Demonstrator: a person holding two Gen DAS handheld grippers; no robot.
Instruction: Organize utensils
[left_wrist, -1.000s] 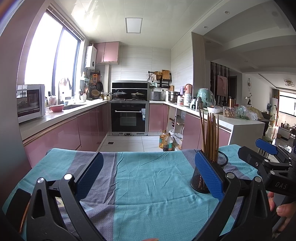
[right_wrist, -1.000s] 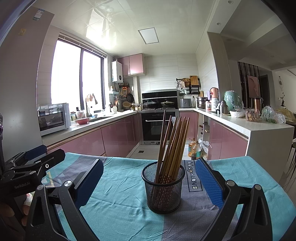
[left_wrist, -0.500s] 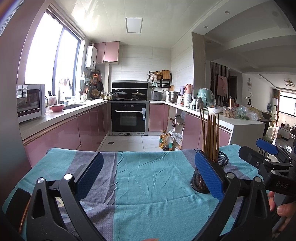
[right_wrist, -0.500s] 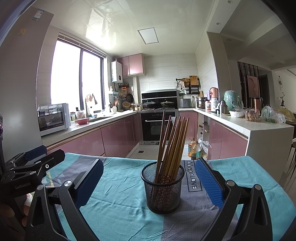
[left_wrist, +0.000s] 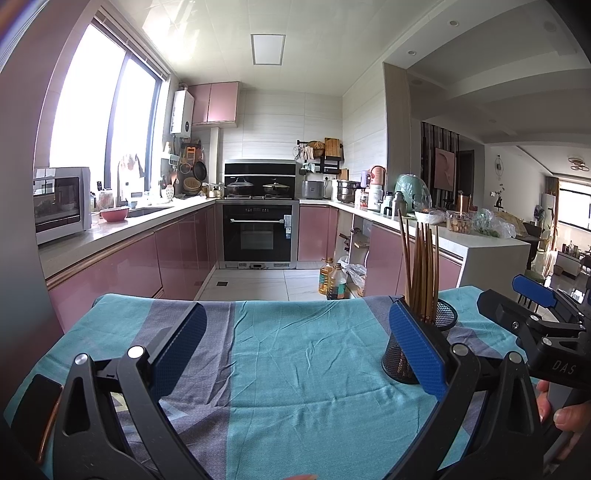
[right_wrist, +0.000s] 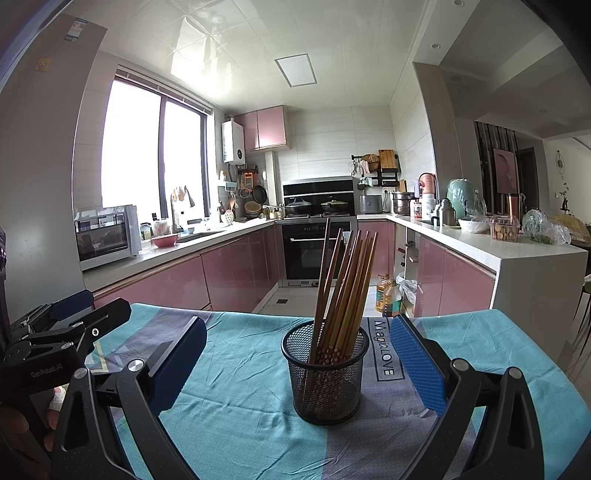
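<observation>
A black mesh cup (right_wrist: 325, 373) stands upright on the table, holding several brown chopsticks (right_wrist: 345, 284) that lean to the right. My right gripper (right_wrist: 295, 354) is open, its blue pads on either side of the cup and a little nearer to me, nothing held. In the left wrist view the same cup (left_wrist: 402, 354) and chopsticks (left_wrist: 419, 271) show partly behind the right blue pad. My left gripper (left_wrist: 295, 347) is open and empty over bare cloth, to the left of the cup.
A teal and grey cloth (left_wrist: 295, 387) covers the table (right_wrist: 240, 413). Each view shows the other gripper held by a hand at the frame's side. Beyond the far table edge lies a kitchen with pink cabinets (left_wrist: 122, 266), an oven (left_wrist: 260, 236) and oil bottles (right_wrist: 388, 295) on the floor.
</observation>
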